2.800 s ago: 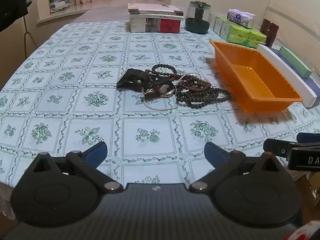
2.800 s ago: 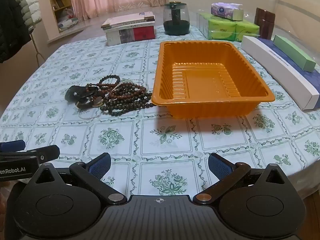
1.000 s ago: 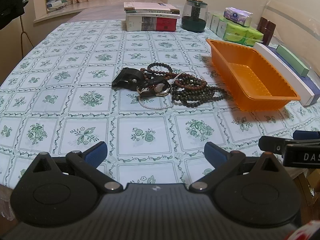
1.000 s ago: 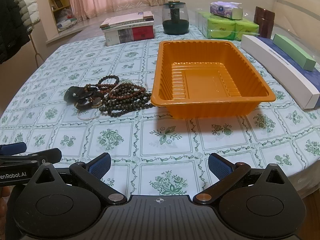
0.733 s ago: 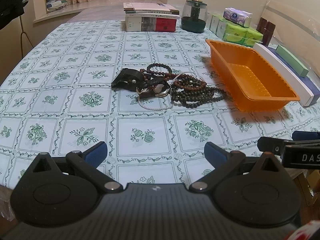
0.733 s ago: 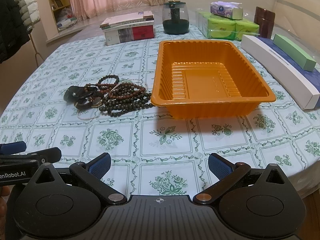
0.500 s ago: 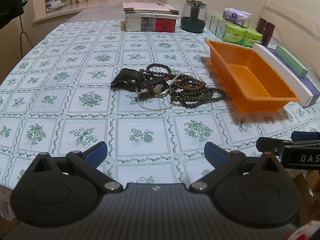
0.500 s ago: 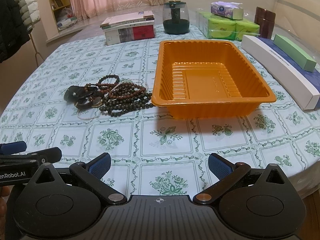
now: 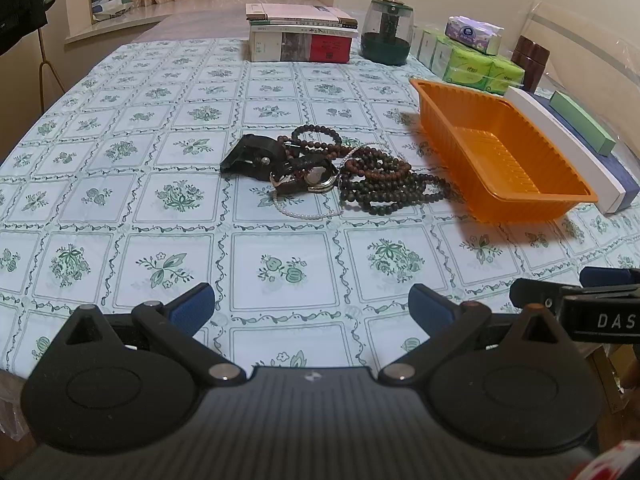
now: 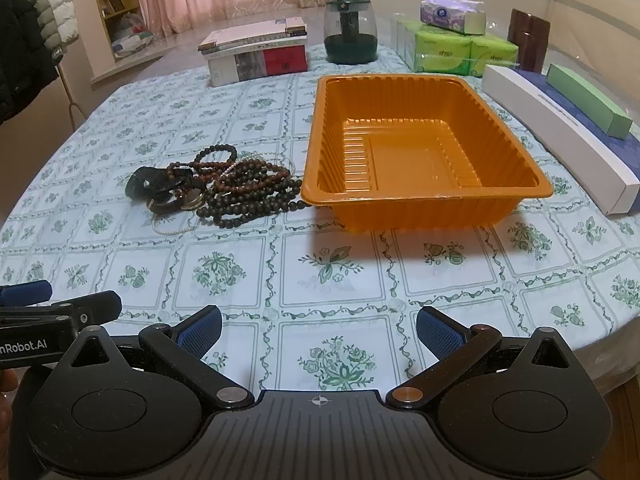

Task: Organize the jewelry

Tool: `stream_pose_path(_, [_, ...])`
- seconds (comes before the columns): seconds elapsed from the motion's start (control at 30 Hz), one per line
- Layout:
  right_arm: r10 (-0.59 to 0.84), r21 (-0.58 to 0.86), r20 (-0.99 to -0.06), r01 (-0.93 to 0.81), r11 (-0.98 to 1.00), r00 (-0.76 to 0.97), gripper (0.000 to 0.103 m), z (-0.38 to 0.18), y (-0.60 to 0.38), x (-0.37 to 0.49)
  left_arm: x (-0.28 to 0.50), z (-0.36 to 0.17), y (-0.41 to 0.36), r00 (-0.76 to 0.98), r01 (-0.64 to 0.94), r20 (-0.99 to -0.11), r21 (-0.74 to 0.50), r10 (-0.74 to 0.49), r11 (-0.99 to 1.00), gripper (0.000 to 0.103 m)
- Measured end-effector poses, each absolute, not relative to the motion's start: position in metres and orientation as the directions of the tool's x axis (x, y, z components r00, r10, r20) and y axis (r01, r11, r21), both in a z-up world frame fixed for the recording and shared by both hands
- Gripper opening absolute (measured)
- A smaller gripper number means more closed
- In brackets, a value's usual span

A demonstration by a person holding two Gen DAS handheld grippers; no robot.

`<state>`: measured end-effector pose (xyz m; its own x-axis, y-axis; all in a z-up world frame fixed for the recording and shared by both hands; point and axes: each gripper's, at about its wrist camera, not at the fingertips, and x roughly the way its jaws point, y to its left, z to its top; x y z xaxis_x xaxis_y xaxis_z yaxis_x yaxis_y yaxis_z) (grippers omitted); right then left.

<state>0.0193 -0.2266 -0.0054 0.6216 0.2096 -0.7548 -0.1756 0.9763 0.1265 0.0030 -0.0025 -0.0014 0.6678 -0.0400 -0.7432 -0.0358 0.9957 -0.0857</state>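
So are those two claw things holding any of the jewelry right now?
No. The left gripper and right gripper are both open and hold nothing; the jewelry pile lies on the table.

My left claw (image 9: 312, 308) is level and low at the 6 o'clock edge of its own view, aimed toward 12 o'clock. Its two blue-padded fingers (image 9: 191, 309) are spread wide with nothing between them. My right claw (image 10: 319, 327) sits in the same pose: low at 6 o'clock, pointing to 12 o'clock, blue pads (image 10: 439, 331) set far apart and gripping nothing. Each claw appears in the other's view: the right one at 4 o'clock of the left view, the left one at 8 o'clock of the right view.
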Motion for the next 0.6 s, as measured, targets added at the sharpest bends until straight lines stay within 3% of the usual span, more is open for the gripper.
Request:
stream_pose_path(0.43, [0.21, 0.154, -0.758, -0.142, 0.978, 0.618, 0.103, -0.01, -0.233, 0.026, 0.011, -0.005, -0.001, 0.663, -0.031, -0.745, -0.118, -0.068, 0.993, 0.102])
stream_pose_path(0.6, [0.212, 0.226, -0.696, -0.07, 0.971, 0.686, 0.102, -0.001, -0.262, 0.03, 0.021, -0.002, 0.004, 0.673, -0.039, -0.734, -0.161, -0.093, 0.986, 0.102])
